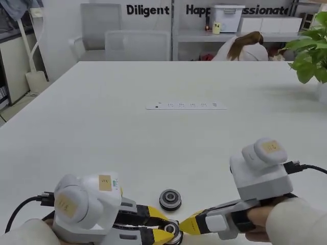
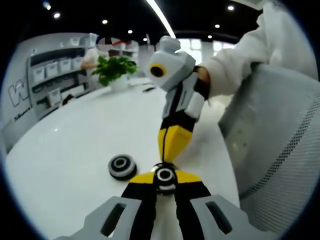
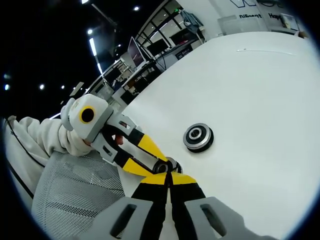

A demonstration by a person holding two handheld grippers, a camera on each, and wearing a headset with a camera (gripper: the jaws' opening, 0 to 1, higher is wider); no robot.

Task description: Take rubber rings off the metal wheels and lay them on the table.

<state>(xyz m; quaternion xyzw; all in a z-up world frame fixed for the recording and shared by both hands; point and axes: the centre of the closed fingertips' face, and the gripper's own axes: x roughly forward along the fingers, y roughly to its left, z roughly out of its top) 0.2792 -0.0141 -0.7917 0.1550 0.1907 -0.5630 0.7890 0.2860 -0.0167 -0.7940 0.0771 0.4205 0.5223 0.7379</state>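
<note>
White table (image 1: 153, 145) (office shelves (image 1: 196, 35) behind)

Head view: bright, even light from above. White table (image 1: 102, 132) glows, little glare. Soft shadow beside plant (image 1: 311, 51), small faint one under wheel (image 1: 170, 199). Picture bit soft all over. Both gripper views: round, bent at edges, straight lines curve. Ceiling dark; small lights (image 2: 105, 21) and long light strip (image 2: 161, 20) shine hard. Table looks washed-out white. Edges go dim and fuzzy.
</note>
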